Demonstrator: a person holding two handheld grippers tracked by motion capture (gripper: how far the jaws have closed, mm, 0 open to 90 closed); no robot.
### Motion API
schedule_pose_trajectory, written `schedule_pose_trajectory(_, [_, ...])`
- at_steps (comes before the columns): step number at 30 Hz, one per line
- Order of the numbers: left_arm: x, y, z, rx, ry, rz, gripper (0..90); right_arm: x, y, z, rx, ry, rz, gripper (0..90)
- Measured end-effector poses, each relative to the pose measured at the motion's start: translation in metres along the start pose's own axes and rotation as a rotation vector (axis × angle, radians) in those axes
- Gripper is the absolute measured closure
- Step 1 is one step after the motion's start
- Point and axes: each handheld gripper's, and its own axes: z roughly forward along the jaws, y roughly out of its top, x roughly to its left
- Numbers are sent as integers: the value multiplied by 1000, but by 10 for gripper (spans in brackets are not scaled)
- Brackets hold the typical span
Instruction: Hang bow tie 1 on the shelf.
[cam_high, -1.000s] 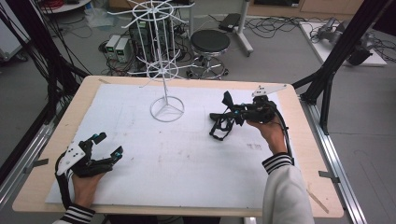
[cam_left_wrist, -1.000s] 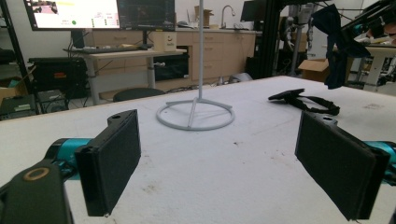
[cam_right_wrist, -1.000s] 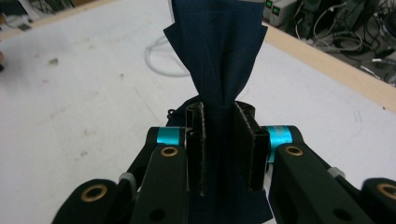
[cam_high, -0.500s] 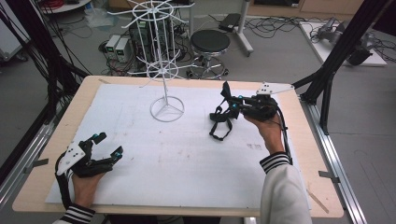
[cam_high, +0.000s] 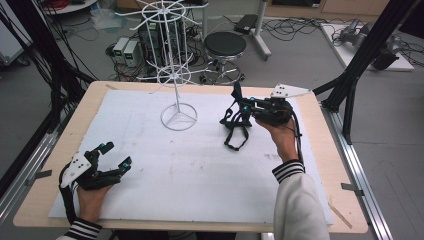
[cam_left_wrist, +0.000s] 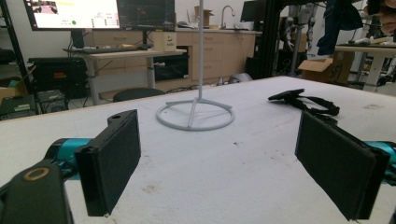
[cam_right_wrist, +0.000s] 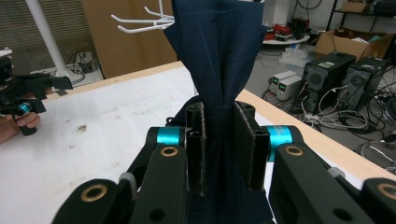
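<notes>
My right gripper (cam_high: 241, 106) is shut on a dark navy cloth item (cam_right_wrist: 217, 56), held above the table's right side, right of the rack. The bunched fabric is pinched between the pads (cam_right_wrist: 196, 140). Its black straps (cam_high: 237, 134) hang down toward the white mat. From the left gripper view, a black strap end (cam_left_wrist: 303, 100) lies on the mat. My left gripper (cam_high: 116, 154) rests at the front left, open, with nothing between its pads (cam_left_wrist: 114, 158). A white wire rack (cam_high: 178, 117) with a ring base stands at the back centre.
The rack's hooks (cam_right_wrist: 144, 21) reach out above and beyond the cloth. The white mat (cam_high: 150, 185) covers most of the wooden table (cam_high: 320, 210). Black frame posts (cam_high: 360, 60) stand at the right; a stool and cables sit on the floor behind.
The right gripper with the cloth has risen slightly and edged away from me, so the straps hang a little higher. The left gripper has kept still.
</notes>
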Motion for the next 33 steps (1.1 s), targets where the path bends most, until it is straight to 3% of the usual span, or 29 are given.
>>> schedule_pose_trajectory(14, [0,0,0,-1,1,-2,147,2,19,15,-52,21,-4,759])
schedule_pose_trajectory(33, [0,0,0,-2,2,-5,147,10,50,49,-70,67,-36,759])
